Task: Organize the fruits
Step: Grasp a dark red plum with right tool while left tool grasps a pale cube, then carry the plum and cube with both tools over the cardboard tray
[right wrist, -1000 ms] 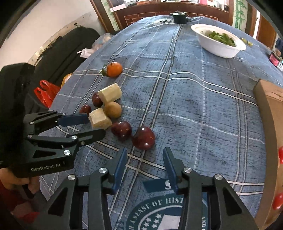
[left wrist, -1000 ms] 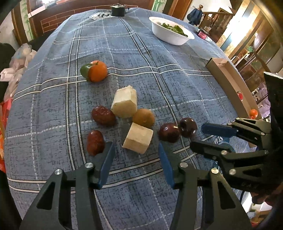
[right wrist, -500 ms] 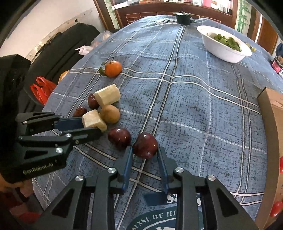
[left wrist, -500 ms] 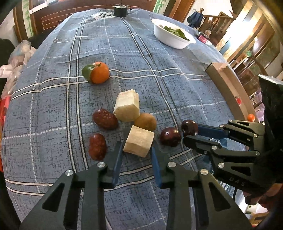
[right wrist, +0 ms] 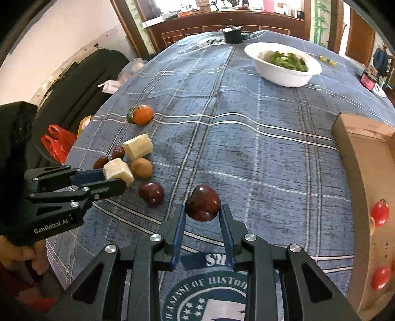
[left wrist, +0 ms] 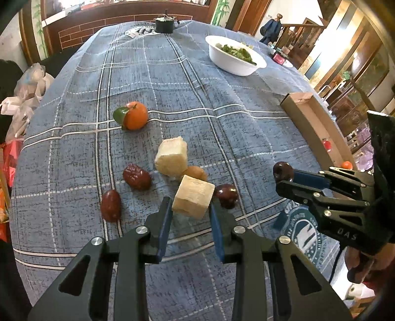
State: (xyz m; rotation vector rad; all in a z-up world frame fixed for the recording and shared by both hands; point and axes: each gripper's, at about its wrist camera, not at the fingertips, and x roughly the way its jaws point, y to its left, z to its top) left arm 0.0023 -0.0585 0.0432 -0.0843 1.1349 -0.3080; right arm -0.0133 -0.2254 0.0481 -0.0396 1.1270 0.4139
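My left gripper (left wrist: 191, 206) is shut on a pale cream chunk (left wrist: 193, 199), held a little above the blue plaid cloth. My right gripper (right wrist: 202, 212) is shut on a dark red round fruit (right wrist: 203, 203), lifted off the cloth; the same fruit (left wrist: 283, 170) shows at the fingertips in the left wrist view. On the cloth lie a second dark red fruit (right wrist: 151, 193), a brown round fruit (right wrist: 141, 167), another cream chunk (left wrist: 171, 156), two wrinkled red dates (left wrist: 136, 176) (left wrist: 110, 205) and an orange with a green leaf (left wrist: 134, 115).
A cardboard box (right wrist: 363, 158) with small red tomatoes (right wrist: 379, 212) stands at the right edge of the table. A white bowl of greens (right wrist: 284, 64) and a small dark pot (left wrist: 164, 22) sit at the far end. Bags (right wrist: 58, 144) lie beyond the left edge.
Both grippers closed from open: the left onto the near cream chunk, the right onto the dark red fruit. Both items now hang slightly above the cloth.
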